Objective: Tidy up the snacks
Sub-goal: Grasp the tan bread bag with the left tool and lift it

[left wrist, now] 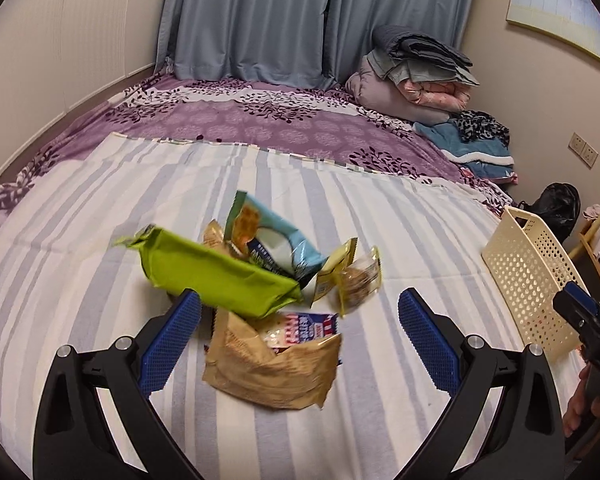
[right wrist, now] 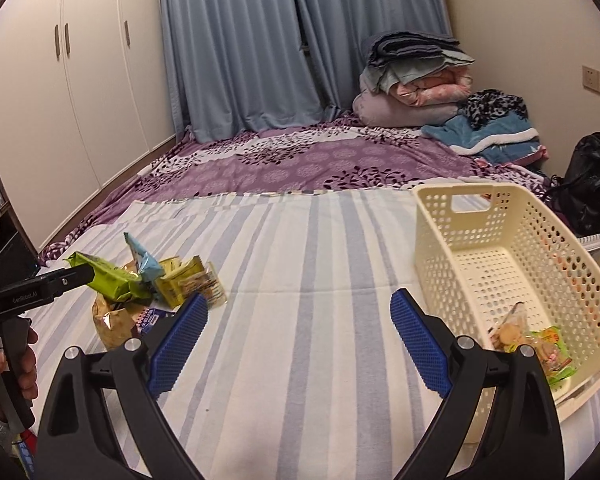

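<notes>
Both grippers gape, empty: the left gripper [left wrist: 300,324] over the snack pile [left wrist: 256,284] mid-bed, the right gripper [right wrist: 299,320] beside the basket [right wrist: 436,248] (two packets inside) at the bed's right edge.

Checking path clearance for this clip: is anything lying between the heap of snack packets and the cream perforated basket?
Nothing visible. Between the heap of snack packets and the cream perforated plastic basket lies only bare striped bed sheet. The open right gripper hovers over that stretch; the open left gripper is at the heap.
</notes>
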Tool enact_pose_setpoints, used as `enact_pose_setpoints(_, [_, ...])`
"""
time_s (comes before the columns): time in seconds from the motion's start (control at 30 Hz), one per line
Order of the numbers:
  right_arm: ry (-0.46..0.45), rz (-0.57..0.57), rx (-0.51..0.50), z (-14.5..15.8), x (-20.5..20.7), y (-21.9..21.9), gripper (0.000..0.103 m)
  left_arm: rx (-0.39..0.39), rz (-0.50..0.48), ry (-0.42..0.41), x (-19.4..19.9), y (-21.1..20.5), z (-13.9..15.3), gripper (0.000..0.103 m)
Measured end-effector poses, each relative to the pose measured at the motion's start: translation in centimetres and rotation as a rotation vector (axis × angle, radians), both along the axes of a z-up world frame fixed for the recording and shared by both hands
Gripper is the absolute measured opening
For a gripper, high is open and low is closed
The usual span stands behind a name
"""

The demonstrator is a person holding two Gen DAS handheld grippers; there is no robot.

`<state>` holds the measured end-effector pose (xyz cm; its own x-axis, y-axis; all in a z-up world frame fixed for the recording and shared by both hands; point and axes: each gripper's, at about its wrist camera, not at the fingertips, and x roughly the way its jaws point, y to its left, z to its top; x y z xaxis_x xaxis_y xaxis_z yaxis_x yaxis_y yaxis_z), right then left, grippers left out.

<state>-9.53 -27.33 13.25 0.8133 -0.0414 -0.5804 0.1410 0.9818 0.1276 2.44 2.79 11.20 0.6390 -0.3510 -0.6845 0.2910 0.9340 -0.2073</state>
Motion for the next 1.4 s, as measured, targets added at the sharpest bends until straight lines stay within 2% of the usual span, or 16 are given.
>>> enact_pose_setpoints(0.17, [0.026,0.027,-0.006,-0.7,0.6,1.3,0.092,-0.062,-0.066,0.061,0.3,0.4,-2.5,0.1])
enact_pose_setpoints(0.27, [0.038,0.041,-0.007,-1.0,0.8,1.7,0.092,-0.061,-0.103,0.081,0.4,-0.1,-3.8,0.1])
enact_pose_setpoints(0.43, [0.055,0.052,-0.011,-1.4,1.2,2.3,0.092,0.03,-0.143,0.064,0.4,-1.3,-5.1,0.1])
enact_pose_setpoints(0.63, [0.07,0.062,-0.014,-1.9,1.6,2.8,0.092,0.102,-0.113,0.113,1.3,-0.9,-7.1,0.1])
enact_pose_setpoints(1.13, [0.152,0.154,-0.005,-4.3,3.5,6.3,0.092,0.085,-0.133,0.143,1.7,-0.7,-8.1,0.1])
enact_pose_setpoints(1.2, [0.155,0.165,-0.009,-4.4,3.8,6.8,0.092,0.105,-0.13,0.172,2.1,-0.9,-8.7,0.1])
enact_pose_setpoints(1.3, [0.159,0.177,-0.018,-4.5,4.0,7.5,0.092,0.129,-0.121,0.167,2.1,-1.1,-9.2,0.1])
enact_pose_setpoints(1.4, [0.167,0.181,-0.025,-4.6,4.0,7.8,0.092,0.112,-0.112,0.161,2.0,-0.8,-9.2,0.1])
